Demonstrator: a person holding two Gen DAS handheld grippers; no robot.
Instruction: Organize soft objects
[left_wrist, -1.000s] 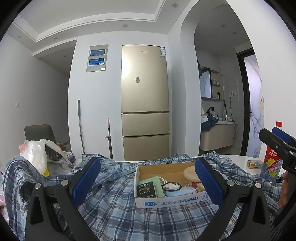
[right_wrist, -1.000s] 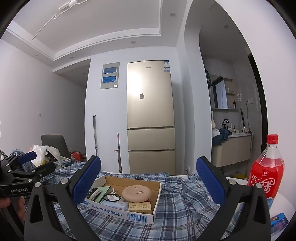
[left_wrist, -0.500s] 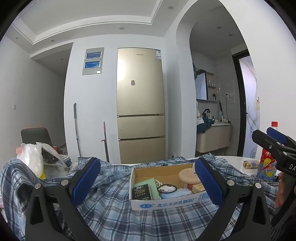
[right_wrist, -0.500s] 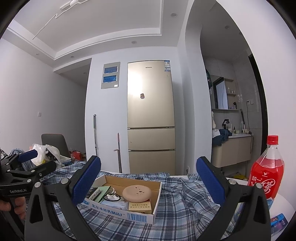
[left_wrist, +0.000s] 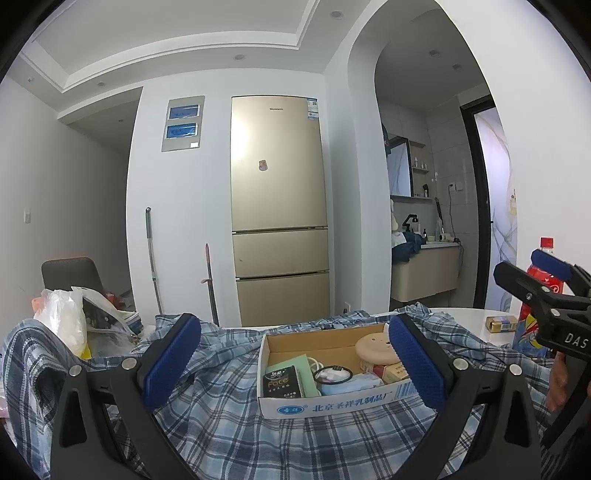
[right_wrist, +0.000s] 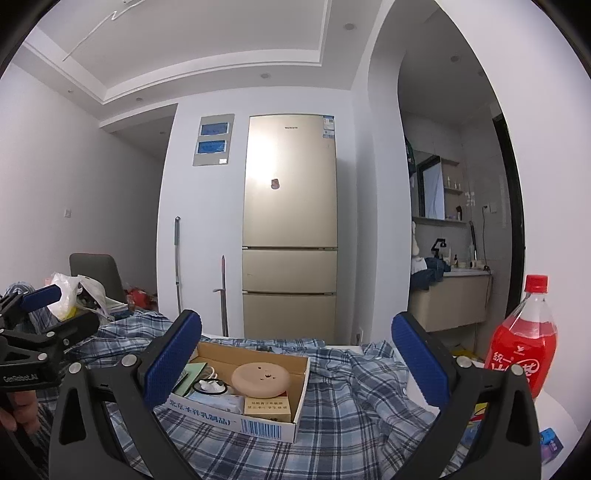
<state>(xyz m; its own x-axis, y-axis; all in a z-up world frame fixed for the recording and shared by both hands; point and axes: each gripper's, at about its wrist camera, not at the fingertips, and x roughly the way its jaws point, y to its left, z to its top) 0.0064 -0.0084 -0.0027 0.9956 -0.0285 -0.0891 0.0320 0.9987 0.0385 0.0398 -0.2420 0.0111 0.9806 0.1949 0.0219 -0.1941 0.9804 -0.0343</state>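
Note:
A blue plaid shirt (left_wrist: 229, 417) lies spread and rumpled over the table; it also shows in the right wrist view (right_wrist: 354, 417). A shallow cardboard box (left_wrist: 332, 402) of small items sits on top of it, also seen in the right wrist view (right_wrist: 258, 421). My left gripper (left_wrist: 293, 363) is open and empty, held above the shirt in front of the box. My right gripper (right_wrist: 295, 363) is open and empty, also above the shirt; it appears at the right edge of the left wrist view (left_wrist: 543, 291).
A red drink bottle (right_wrist: 524, 350) stands on the white table at the right. A white plastic bag (left_wrist: 64, 321) and a dark chair (left_wrist: 70, 273) are at the left. A gold fridge (left_wrist: 279, 206) stands behind. A small yellow box (left_wrist: 500, 324) lies near the bottle.
The left gripper's view has shifted a little to the left and tilted up; the box now sits more to the right. The right gripper has barely moved. Both stay open.

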